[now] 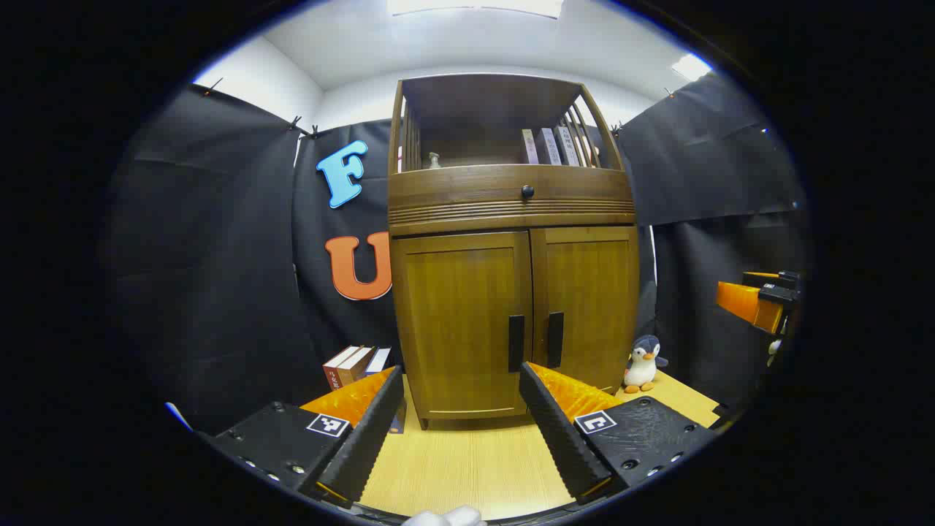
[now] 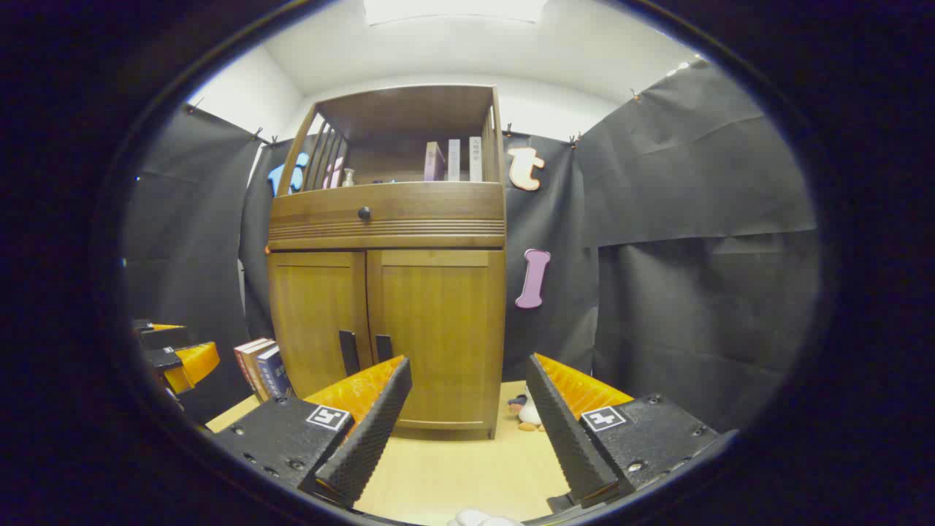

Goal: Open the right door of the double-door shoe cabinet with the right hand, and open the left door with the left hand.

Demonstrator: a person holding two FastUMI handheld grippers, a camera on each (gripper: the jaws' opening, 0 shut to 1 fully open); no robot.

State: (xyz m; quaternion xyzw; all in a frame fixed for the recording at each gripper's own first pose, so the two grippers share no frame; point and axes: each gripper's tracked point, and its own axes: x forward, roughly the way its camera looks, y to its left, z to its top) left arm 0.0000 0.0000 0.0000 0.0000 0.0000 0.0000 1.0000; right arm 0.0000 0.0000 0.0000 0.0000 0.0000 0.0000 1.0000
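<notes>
A wooden shoe cabinet (image 1: pixel 511 212) (image 2: pixel 387 234) stands ahead on the pale wood floor. Its left door (image 1: pixel 460 321) (image 2: pixel 318 321) and right door (image 1: pixel 588 299) (image 2: pixel 438 329) are both closed. Dark vertical handles, the left handle (image 1: pixel 516 343) (image 2: pixel 348 352) and the right handle (image 1: pixel 555 339) (image 2: pixel 383 347), sit side by side at the middle seam. My left gripper (image 1: pixel 462 376) is open, a short way in front of the left door. My right gripper (image 2: pixel 469 369) is open, facing the cabinet's right front corner. The right gripper (image 1: pixel 760 299) shows far right in the left gripper view; the left gripper (image 2: pixel 172 358) shows far left in the right gripper view.
Several books (image 1: pixel 354 365) (image 2: pixel 259 365) lean left of the cabinet. A penguin plush (image 1: pixel 643 365) (image 2: pixel 526 413) sits at its right foot. A drawer with a round knob (image 1: pixel 527 191) (image 2: pixel 364 213) lies above the doors, and an open shelf with books (image 1: pixel 551 146) tops it.
</notes>
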